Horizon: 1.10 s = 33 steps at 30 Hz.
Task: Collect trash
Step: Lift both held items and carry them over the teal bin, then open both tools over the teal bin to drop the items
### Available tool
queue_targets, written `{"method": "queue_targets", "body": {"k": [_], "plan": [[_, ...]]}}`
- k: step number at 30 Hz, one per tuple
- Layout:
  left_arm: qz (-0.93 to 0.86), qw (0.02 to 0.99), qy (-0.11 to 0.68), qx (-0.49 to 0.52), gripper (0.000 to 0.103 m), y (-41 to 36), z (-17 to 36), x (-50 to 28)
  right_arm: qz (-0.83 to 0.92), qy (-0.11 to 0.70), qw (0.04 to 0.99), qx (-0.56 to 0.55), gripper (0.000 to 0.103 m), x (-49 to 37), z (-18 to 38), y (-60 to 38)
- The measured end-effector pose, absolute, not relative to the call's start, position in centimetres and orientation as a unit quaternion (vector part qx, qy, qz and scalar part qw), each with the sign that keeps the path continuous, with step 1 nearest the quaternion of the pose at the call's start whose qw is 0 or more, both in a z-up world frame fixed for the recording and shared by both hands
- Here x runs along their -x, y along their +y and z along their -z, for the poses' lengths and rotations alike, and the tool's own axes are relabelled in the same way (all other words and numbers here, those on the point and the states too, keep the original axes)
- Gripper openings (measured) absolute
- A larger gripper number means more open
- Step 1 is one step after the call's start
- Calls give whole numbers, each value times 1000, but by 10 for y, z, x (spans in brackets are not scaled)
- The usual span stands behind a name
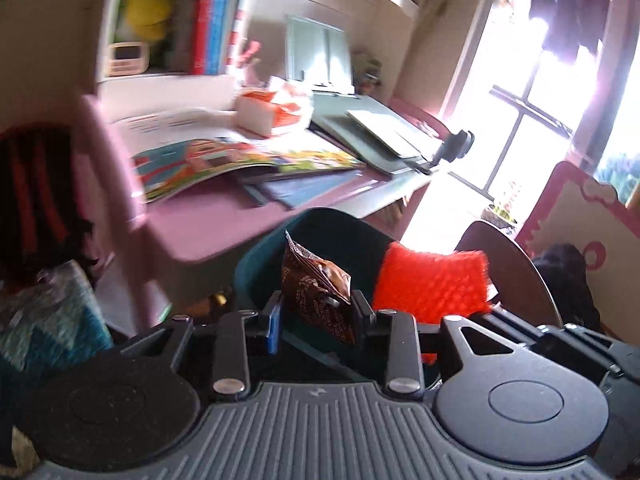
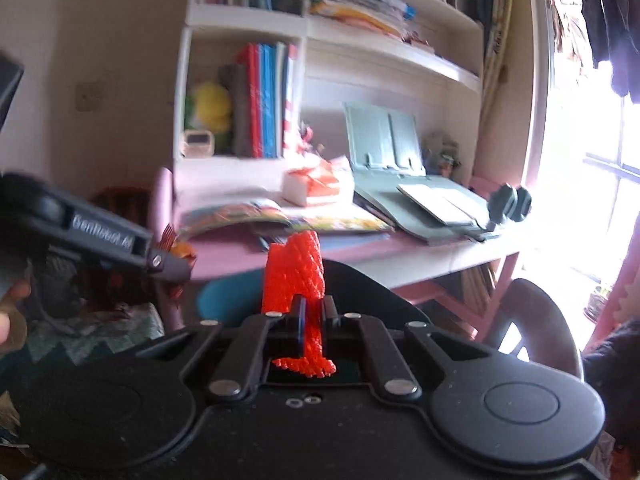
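A crumpled brown snack wrapper (image 1: 316, 280) stands upright between the fingers of my left gripper (image 1: 318, 306), which is shut on it. My right gripper (image 2: 314, 305) is shut on a bright red bumpy sheet (image 2: 296, 268) that sticks up above its fingers and hangs out below them. In the left wrist view that red sheet (image 1: 432, 284) floats just right of the wrapper, at about the same height. The right wrist view catches the left gripper (image 2: 172, 264) at its left edge, with a bit of wrapper (image 2: 168, 236) showing past its tip. Both grippers hover in front of a pink desk.
The pink desk (image 1: 208, 228) carries an open picture book (image 1: 224, 164), an orange-and-white pack (image 1: 268, 114) and a grey book stand (image 2: 384, 140). White shelves with books (image 2: 264, 100) rise behind. A dark teal rounded chair back (image 1: 320, 228) sits below the grippers, and a bright window (image 1: 520, 100) is on the right.
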<state>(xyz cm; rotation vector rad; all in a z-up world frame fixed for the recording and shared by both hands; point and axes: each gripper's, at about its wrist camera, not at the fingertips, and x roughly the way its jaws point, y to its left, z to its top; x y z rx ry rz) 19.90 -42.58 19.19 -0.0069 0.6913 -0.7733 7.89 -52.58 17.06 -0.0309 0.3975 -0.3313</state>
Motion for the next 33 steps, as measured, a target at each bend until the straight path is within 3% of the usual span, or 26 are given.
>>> {"method": "queue_targets", "body": {"k": [13,20,23,27,33], "plan": [[358,844,394,-62,33,-514,-132,-233,171,280,944,-3,7,-116,-122,-567],[353,837,412,-76,36,-523,-116,-241,158,297,942,-11,19,-124,-114,-568],[355,838,405,-80,42,-521,-116,-238,152,295,943,-14,29,-122,-115,-566],[356,842,400,-72,60,-514,-120,-235,150,294,944,-17,35,-116,-118,-562],[355,849,386,-64,65,-495,-133,-225,147,285,947,-17,46,-104,-126,-551]]}}
